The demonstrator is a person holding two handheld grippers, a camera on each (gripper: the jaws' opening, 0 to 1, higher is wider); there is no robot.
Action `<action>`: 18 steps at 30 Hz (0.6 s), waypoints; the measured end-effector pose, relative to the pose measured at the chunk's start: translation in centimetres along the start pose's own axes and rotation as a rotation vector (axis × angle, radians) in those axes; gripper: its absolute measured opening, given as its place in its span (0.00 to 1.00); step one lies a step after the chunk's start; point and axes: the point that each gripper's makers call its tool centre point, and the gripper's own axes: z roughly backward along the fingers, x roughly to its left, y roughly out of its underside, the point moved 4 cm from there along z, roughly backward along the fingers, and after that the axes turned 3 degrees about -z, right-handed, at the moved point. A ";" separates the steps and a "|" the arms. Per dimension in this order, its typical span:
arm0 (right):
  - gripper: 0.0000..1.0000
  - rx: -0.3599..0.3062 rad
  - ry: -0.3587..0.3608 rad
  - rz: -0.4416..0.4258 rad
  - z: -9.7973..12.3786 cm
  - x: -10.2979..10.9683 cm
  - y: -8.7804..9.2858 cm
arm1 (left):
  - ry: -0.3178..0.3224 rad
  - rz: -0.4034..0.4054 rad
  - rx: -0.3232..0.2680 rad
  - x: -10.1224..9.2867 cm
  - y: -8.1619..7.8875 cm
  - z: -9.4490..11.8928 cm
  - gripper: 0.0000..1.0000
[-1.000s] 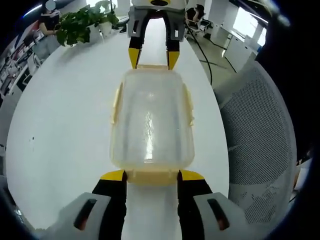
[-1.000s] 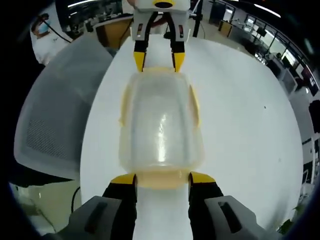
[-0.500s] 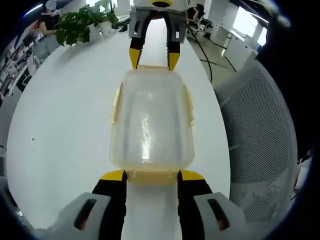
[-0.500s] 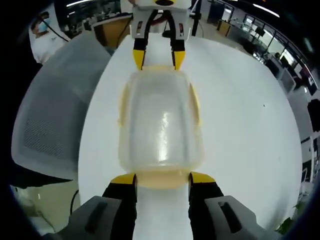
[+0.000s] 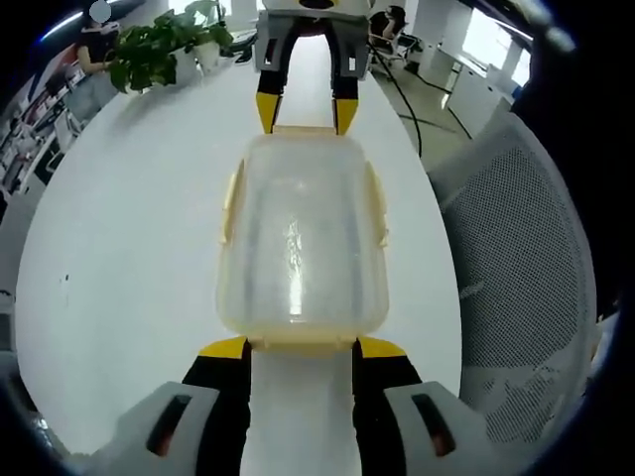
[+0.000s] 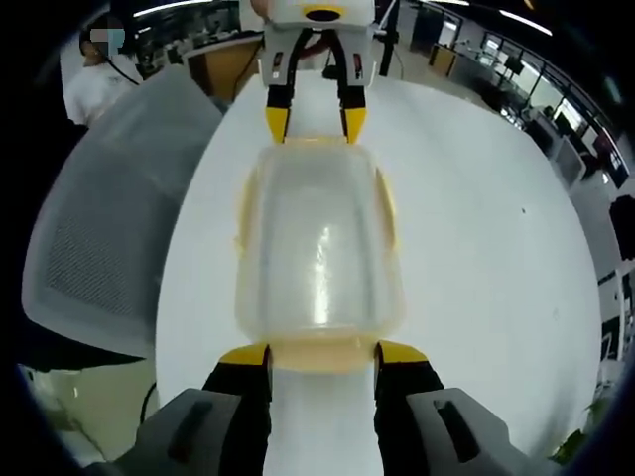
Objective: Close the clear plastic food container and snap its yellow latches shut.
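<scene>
The clear plastic container (image 5: 301, 238) lies lid-on on the white table, with yellow latches along its long sides (image 5: 231, 203). My left gripper (image 5: 303, 349) stands open at its near short end, yellow tips flanking the yellow end latch (image 5: 303, 351). My right gripper (image 5: 305, 114) faces it at the far end, also open. In the right gripper view the same container (image 6: 317, 248) runs away from my right gripper (image 6: 323, 355), whose tips sit on either side of the end latch. The left gripper (image 6: 308, 121) stands opposite at the far end.
The round white table (image 5: 119, 258) has bare surface on one side of the container. A grey mesh chair (image 5: 516, 248) stands close to the table's edge, also seen as the chair (image 6: 99, 218). A potted plant (image 5: 164, 45) and a person (image 6: 99, 69) are farther off.
</scene>
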 end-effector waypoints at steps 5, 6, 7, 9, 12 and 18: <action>0.40 -0.009 0.001 0.016 0.0 0.1 0.1 | -0.001 -0.014 0.002 0.1 0.0 -0.1 0.39; 0.40 0.020 0.005 0.042 -0.2 0.2 0.6 | 0.001 -0.013 -0.007 0.0 -0.2 -0.2 0.39; 0.40 0.029 -0.001 0.051 -0.2 0.4 0.7 | 0.003 -0.009 -0.008 0.0 -0.3 -0.2 0.39; 0.40 0.026 0.012 0.059 -0.4 0.4 0.9 | 0.003 -0.017 -0.006 -0.1 -0.5 -0.4 0.39; 0.40 0.021 0.014 0.037 -0.4 0.2 1.1 | -0.002 -0.014 -0.010 0.0 -0.4 -0.3 0.40; 0.37 0.040 -0.002 -0.029 -0.7 0.7 2.1 | -0.015 0.006 -0.017 -0.1 -0.2 -0.3 0.39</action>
